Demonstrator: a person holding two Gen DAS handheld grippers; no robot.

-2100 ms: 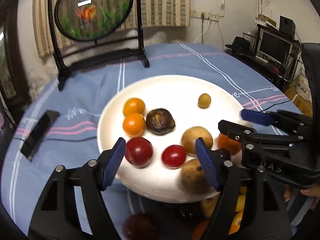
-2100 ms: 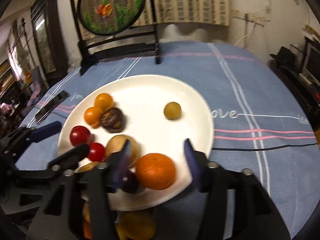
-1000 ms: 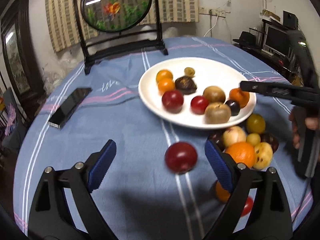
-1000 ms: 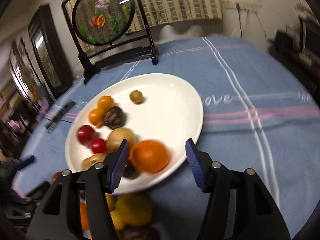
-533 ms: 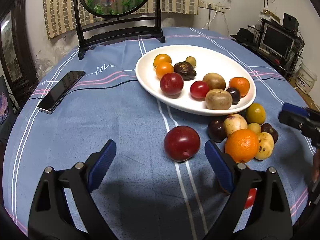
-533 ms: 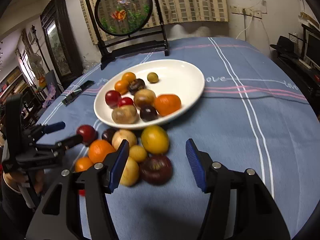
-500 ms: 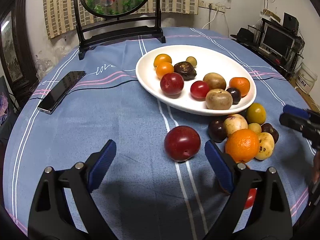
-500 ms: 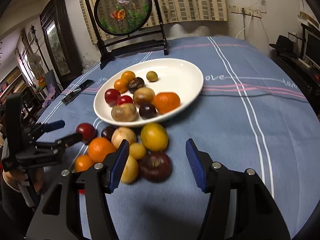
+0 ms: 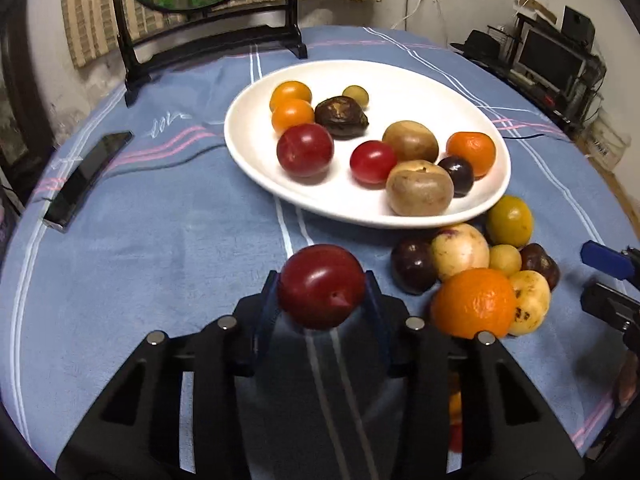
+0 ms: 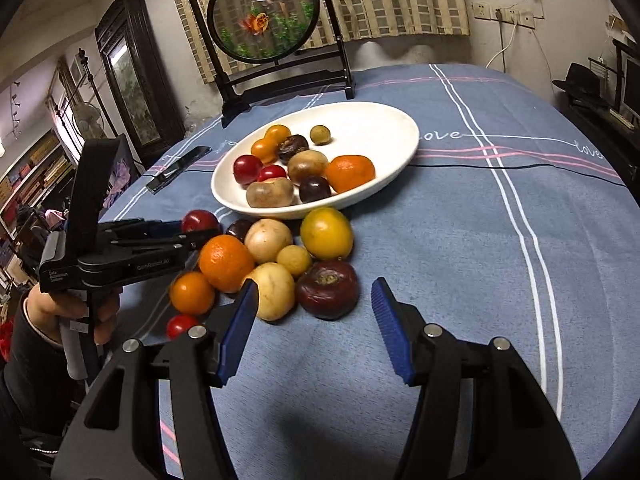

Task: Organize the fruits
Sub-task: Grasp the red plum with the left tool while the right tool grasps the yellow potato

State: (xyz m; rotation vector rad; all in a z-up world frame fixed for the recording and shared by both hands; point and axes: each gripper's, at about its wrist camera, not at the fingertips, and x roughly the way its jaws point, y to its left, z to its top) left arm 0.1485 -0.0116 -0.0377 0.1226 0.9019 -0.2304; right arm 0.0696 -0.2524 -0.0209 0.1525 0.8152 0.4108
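**Left jaws on the red plum; right jaws wide by the loose pile**

My left gripper (image 9: 321,288) is closed on a dark red plum (image 9: 321,286), one blue pad on each flank. The plum sits just short of the near rim of the white plate (image 9: 248,148), over the blue tablecloth (image 9: 160,220). I cannot tell whether it still touches the cloth.

On the plate: two small oranges at the far left, a dark wrinkled fruit (image 9: 340,115) beside them, a small olive-green fruit (image 9: 355,95) behind it. Nearer the plate's front: a red plum (image 9: 305,149), a smaller red fruit (image 9: 373,161), two brown fruits, a small dark purple fruit (image 9: 458,174), and a tangerine (image 9: 472,153) at the right.

Off the plate, against its near right rim, lies the loose pile: a large orange (image 9: 474,302), a pale yellow fruit (image 9: 460,251), a dark plum (image 9: 412,266), a yellow-green fruit (image 9: 510,220), and smaller ones touching them.

My right gripper (image 10: 314,330) hangs wide, holding nothing, on the side of the pile away from the plate, with a dark maroon fruit (image 10: 328,289) just ahead of the gap between the pads.

A black phone (image 9: 86,176) lies well left of the plate. A round framed screen (image 10: 262,14) stands behind the plate.
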